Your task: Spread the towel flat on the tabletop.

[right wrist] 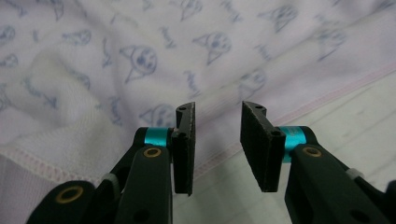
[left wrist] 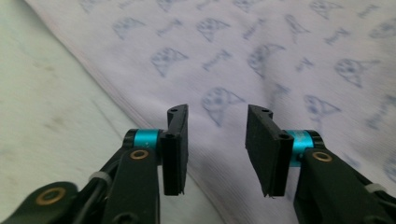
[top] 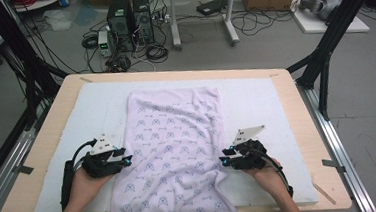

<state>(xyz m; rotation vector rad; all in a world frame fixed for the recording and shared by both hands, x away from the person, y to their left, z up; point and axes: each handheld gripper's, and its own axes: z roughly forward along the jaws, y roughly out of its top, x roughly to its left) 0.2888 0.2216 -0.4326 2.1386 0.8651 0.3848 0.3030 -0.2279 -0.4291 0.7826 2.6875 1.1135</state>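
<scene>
Your towel [top: 174, 152] runs off the bottom edge in the high view. Its far print looks blurred in the left gripper view.

The high view looks forward and down over the whole table [top: 285, 86]. Both gripper views sit close above the same towel [top: 175, 137], one at each edge.

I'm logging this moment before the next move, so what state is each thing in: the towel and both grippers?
towel: spread lengthwise on the white mat, mostly flat, near end hanging over the table edge, rumpled fold near the right gripper.
left gripper: open, jaws apart over the towel's left edge, holding nothing.
right gripper: open, jaws apart over the towel's right hem, holding nothing.
</scene>
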